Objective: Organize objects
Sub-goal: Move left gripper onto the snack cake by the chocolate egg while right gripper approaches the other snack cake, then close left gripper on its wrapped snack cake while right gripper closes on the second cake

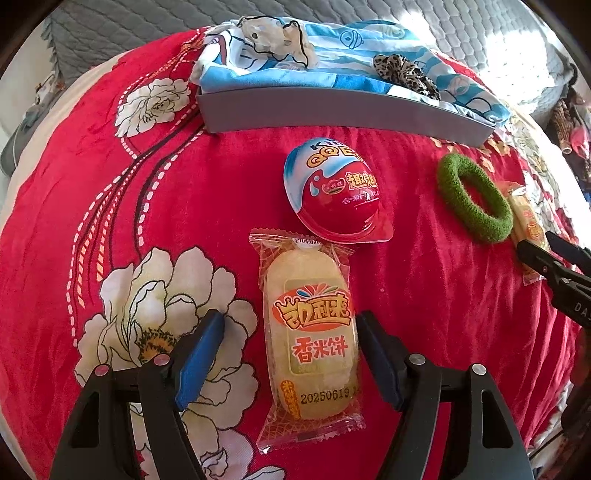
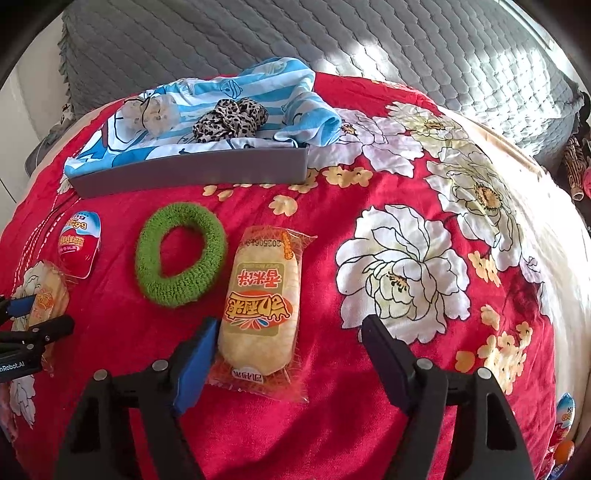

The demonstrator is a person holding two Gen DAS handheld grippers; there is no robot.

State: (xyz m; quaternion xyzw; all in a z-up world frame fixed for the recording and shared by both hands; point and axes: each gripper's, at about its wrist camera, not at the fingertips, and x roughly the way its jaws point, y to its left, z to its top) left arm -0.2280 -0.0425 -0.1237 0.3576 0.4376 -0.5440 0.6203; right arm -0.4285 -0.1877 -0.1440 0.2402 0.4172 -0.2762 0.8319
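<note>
My left gripper (image 1: 290, 325) is open, its fingers on either side of a rice cracker packet (image 1: 310, 343) lying on the red floral blanket (image 1: 74, 206). A red and white toy egg (image 1: 338, 192) lies just beyond it. My right gripper (image 2: 290, 332) is open around a second rice cracker packet (image 2: 264, 306), which lies close to its left finger. A green hair ring (image 2: 181, 254) lies to the left of that packet and also shows in the left wrist view (image 1: 474, 199). The egg (image 2: 79, 242) shows at the far left of the right wrist view.
A grey tray (image 1: 332, 118) at the back holds a blue and white cloth (image 1: 332, 55), a leopard scrunchie (image 1: 404, 74) and a white scrunchie (image 1: 273, 35). A grey quilt (image 2: 332, 44) lies behind. Another egg (image 2: 563, 421) sits at the blanket's right edge.
</note>
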